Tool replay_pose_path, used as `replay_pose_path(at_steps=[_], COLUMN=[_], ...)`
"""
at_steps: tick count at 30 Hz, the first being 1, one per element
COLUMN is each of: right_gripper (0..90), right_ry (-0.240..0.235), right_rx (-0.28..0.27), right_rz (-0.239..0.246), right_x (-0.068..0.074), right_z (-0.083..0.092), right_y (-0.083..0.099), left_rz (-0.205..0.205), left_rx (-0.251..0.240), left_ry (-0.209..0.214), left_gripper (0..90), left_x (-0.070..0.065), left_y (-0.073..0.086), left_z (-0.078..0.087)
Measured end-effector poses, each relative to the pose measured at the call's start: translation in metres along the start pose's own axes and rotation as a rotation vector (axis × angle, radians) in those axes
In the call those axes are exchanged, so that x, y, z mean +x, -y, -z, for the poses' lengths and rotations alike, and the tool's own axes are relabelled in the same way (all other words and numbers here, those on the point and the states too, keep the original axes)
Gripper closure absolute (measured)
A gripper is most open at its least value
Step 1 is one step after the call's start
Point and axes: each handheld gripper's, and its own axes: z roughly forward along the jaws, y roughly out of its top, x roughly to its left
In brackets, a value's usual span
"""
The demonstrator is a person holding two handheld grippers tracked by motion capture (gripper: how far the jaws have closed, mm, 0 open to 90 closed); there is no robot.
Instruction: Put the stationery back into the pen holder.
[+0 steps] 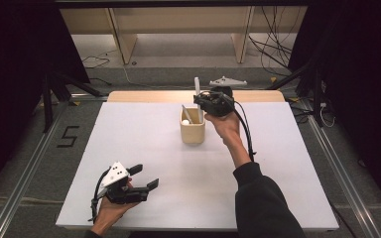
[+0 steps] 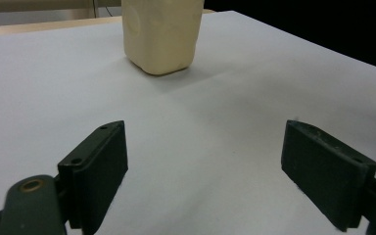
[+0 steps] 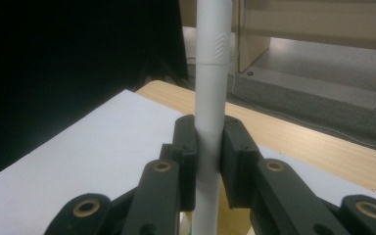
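A cream-coloured holder cup [image 1: 192,131] stands near the middle of the white table, with a white utensil [image 1: 186,115] leaning inside it. My right gripper [image 1: 199,100] hovers just above the cup's right rim, shut on an upright white stick [image 1: 197,90] whose lower end reaches into the cup. In the right gripper view the stick [image 3: 210,98] runs vertically between the pads [image 3: 186,147]. My left gripper [image 1: 145,176] rests low at the front left of the table, open and holding nothing. In the left gripper view the gripper [image 2: 203,161] faces the cup [image 2: 160,34] across bare table.
The white table sheet [image 1: 144,148] ends in a wooden strip [image 1: 154,95] at the far edge. Beyond it are wooden furniture legs [image 1: 124,39] and cables [image 1: 273,44] on the floor. Dark stands [image 1: 49,94] flank the table's left and right.
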Motion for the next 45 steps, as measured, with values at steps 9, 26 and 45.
replay_pose_path(at_steps=[9,26,45], right_gripper=[78.5,78.5,78.2], right_ry=[0.033,0.065,0.067], right_rx=[0.017,0.044,0.137], right_rz=[-0.014,-0.017,0.003], right_x=[-0.006,-0.009,-0.003], right_z=[-0.017,-0.035,-0.056], right_y=[-0.002,-0.001,0.015], left_rz=[0.004,0.004,0.003], left_rx=[-0.011,-0.014,-0.007], left_ry=[-0.002,0.004,0.002], left_gripper=[17.1,17.1,17.1], left_x=[0.001,0.0,0.001], left_y=[0.0,0.0,0.001], left_z=[0.001,0.001,0.001])
